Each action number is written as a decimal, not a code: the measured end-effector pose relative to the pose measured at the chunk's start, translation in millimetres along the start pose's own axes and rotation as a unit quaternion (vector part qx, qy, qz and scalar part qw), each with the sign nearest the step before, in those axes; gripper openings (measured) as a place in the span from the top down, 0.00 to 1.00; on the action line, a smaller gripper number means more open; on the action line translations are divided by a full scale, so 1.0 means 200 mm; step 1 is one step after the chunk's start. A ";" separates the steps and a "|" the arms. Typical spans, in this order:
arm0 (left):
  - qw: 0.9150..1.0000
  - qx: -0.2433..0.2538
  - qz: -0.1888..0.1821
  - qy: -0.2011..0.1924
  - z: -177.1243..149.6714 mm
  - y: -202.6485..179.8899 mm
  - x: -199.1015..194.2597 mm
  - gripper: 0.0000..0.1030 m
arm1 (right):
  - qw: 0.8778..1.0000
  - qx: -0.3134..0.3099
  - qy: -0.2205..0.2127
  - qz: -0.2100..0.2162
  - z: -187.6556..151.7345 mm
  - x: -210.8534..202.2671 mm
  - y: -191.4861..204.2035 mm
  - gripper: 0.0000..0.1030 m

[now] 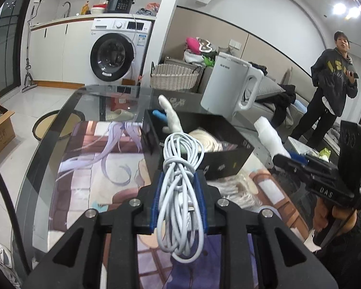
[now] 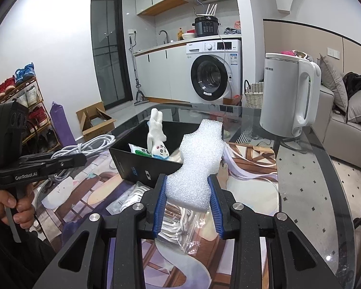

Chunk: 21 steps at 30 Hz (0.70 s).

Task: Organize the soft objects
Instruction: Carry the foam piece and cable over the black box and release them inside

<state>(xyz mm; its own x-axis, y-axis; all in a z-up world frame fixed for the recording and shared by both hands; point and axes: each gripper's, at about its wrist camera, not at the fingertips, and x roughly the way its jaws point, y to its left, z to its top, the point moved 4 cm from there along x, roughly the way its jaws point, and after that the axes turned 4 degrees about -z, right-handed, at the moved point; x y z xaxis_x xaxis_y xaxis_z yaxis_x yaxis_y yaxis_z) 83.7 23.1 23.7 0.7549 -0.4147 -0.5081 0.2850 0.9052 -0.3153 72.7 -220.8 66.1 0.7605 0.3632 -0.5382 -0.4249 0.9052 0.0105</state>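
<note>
A round glass-topped table (image 2: 308, 192) is carrying a printed anime-character mat (image 1: 96, 168), and on the mat is sitting an open black rectangular box (image 2: 132, 166). A tall white electric kettle with a loop handle (image 2: 288, 96) is standing on the glass near the box's far side.

Inside the box, a white plush toy with 2 long ears (image 2: 156, 134) is standing upside down, ears pointing up, and a pale coiled bundle (image 1: 207, 142) is lying beside it; what that bundle is cannot be told clearly. A clear plastic bag holding white cord (image 2: 183, 224) is lying on the mat just in front of the box.

The right gripper (image 2: 187, 204) is squeezing a white, irregularly cut foam block (image 2: 197, 163) between its blue pads (image 2: 160, 207), holding it above the plastic bag, near the box's front wall. The left gripper (image 1: 179, 200) is clamping a bundled white charging cable (image 1: 180, 192) between its blue pads, the loops sticking up and hanging down past the jaws, just short of the box's near edge.
</note>
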 end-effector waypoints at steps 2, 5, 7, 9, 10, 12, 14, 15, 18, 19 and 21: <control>1.000 0.000 0.002 -0.007 0.03 -0.01 0.01 0.77 | 1.000 0.002 -0.003 0.005 0.02 -0.01 0.00 0.68; 1.000 -0.003 0.004 -0.016 0.07 -0.02 0.03 0.77 | 1.000 0.006 -0.007 0.010 0.05 0.00 0.00 0.68; 1.000 -0.005 0.002 -0.021 0.10 -0.03 0.04 0.77 | 1.000 0.004 -0.009 0.013 0.07 0.00 0.01 0.68; 1.000 -0.006 -0.005 -0.028 0.14 -0.04 0.05 0.76 | 1.000 0.000 -0.011 0.017 0.10 0.01 0.02 0.68; 0.999 -0.005 -0.009 -0.031 0.15 -0.05 0.06 0.76 | 1.000 0.000 -0.012 0.017 0.11 0.01 0.03 0.68; 0.999 -0.003 -0.010 -0.037 0.18 -0.05 0.07 0.76 | 1.000 0.002 -0.012 0.020 0.13 0.02 0.03 0.68; 0.999 -0.006 -0.013 -0.040 0.22 -0.06 0.09 0.76 | 1.000 0.001 -0.013 0.019 0.16 0.04 0.03 0.68; 0.999 -0.007 -0.014 -0.040 0.24 -0.06 0.10 0.76 | 1.000 0.001 -0.013 0.020 0.17 0.05 0.03 0.68; 0.999 -0.006 -0.016 -0.045 0.29 -0.05 0.13 0.76 | 1.000 0.005 -0.013 0.022 0.19 0.08 0.01 0.68; 0.999 -0.006 -0.016 -0.048 0.32 -0.05 0.14 0.76 | 1.000 0.006 -0.013 0.022 0.19 0.10 0.01 0.68; 0.998 -0.004 -0.013 -0.053 0.35 -0.04 0.15 0.76 | 1.000 0.007 -0.010 0.017 0.21 0.13 -0.01 0.68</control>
<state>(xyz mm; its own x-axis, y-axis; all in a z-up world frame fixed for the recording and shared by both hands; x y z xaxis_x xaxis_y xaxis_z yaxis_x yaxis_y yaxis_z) 146.1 9.1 67.2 0.8060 -0.4249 -0.4121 0.3000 0.8934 -0.3343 113.6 -204.0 88.1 0.7558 0.3980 -0.5199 -0.4440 0.8951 0.0398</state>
